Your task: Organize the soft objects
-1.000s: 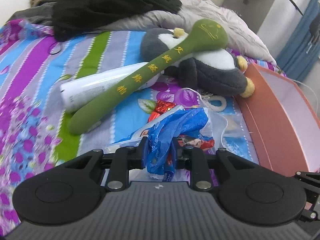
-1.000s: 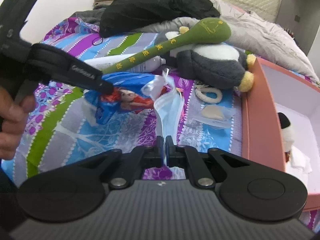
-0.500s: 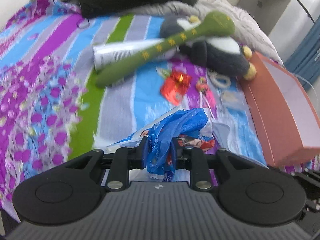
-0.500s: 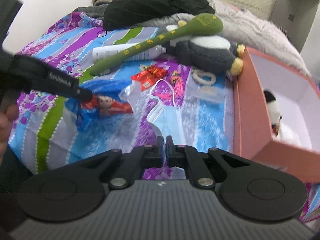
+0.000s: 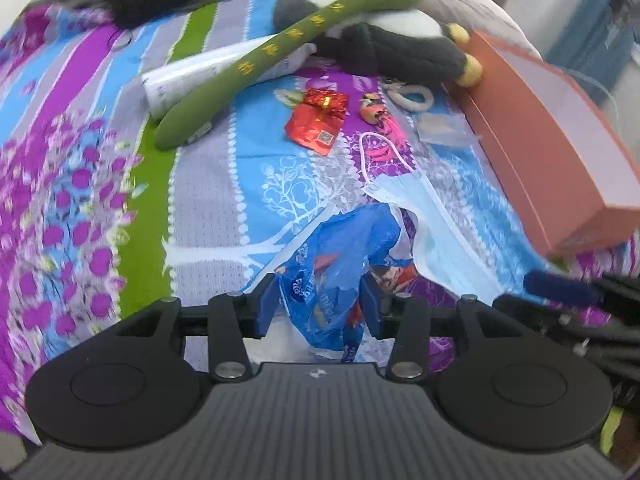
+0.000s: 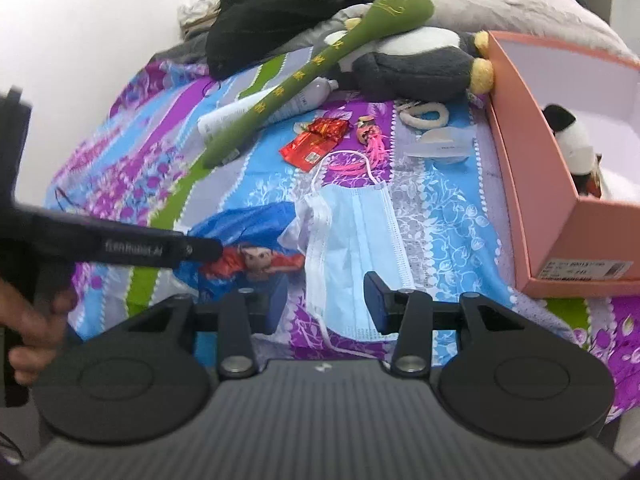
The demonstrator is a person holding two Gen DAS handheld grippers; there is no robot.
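Jaws on both grippers have just been opening. The left gripper [image 5: 320, 304] stands with its jaws parted around the crumpled blue plastic bag [image 5: 340, 264], which bulges loosely between them and lies on the patterned bedsheet [image 5: 208, 216]; the pads no longer appear to pinch it, so it looks let go rather than carried. The right gripper [image 6: 324, 300] is likewise released, its jaws straddling the lower edge of the pale blue face mask [image 6: 356, 248], which lies flat on the sheet just beside the bag. Both things rest near the front edge of the bed, probably drawn there to separate them from the clutter farther back: the green plush stick [image 6: 320, 68], the grey plush penguin [image 6: 416, 64] and the red wrapper [image 6: 312, 144]. The pink box [image 6: 520, 152], already holding a small panda toy [image 6: 572, 140], sits open to the right, likely the place for the soft toys.
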